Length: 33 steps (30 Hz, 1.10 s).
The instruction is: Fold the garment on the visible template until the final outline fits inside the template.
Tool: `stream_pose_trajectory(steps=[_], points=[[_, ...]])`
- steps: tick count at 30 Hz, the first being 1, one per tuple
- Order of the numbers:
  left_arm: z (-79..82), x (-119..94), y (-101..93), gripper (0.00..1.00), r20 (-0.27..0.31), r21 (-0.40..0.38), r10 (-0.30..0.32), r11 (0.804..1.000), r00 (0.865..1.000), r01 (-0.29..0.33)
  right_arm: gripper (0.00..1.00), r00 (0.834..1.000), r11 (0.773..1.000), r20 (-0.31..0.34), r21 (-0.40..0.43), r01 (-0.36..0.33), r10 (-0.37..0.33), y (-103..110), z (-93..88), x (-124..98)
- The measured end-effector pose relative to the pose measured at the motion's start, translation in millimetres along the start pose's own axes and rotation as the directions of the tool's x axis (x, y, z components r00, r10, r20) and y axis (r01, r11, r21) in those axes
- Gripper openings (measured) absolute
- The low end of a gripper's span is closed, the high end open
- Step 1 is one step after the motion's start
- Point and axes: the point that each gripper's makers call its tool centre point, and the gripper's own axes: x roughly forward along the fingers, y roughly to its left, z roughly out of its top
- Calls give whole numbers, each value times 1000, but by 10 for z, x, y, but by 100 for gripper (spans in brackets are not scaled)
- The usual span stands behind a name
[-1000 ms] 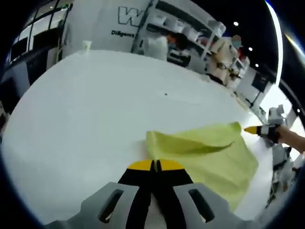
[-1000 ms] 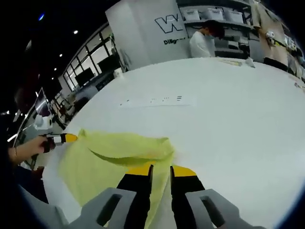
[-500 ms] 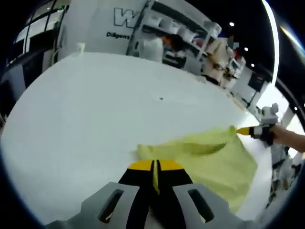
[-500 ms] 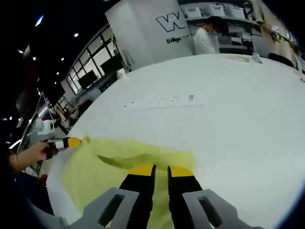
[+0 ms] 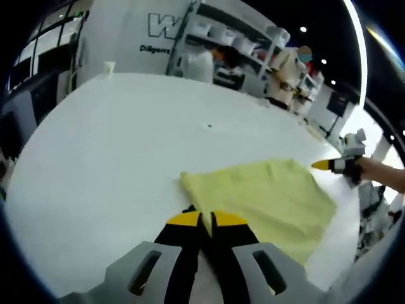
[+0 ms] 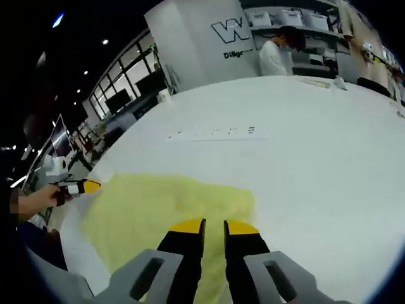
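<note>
A yellow-green garment (image 5: 266, 196) lies flat on the white table (image 5: 107, 145), folded into a rough rectangle. My left gripper (image 5: 206, 219) sits at its near left corner, jaws slightly parted, with no cloth between them. In the right gripper view the garment (image 6: 158, 206) spreads under and ahead of my right gripper (image 6: 214, 226), which is open with a narrow gap. The right gripper (image 5: 329, 165), held by a hand, shows at the garment's far right corner. The left gripper (image 6: 83, 187) shows at its left corner.
A faint strip of printed marks (image 6: 215, 133) lies on the table beyond the garment. A small cup (image 5: 110, 65) stands at the far table edge. A person in white (image 6: 273, 56) stands by shelves (image 5: 234, 31) behind the table.
The lifted, sagging fold of the garment has come down and now lies flat. Both grippers have let go of the cloth and their jaws have parted slightly.
</note>
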Motion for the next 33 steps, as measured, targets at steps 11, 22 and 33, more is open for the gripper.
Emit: stream_pose_trajectory(steps=[11,22,33], points=[[-369,-356,-208,20,-36,5,-38,999,999,38,9,999,997,-17,-53,-48,47,237,-251,-277],[-736,-585,-375,21,-76,19,-61,998,995,63,12,997,995,-55,-82,-65,61,302,-650,-538],[-963,-617,-442,15,-118,5,-68,998,991,69,13,994,994,-95,-87,-69,61,312,-919,-640]])
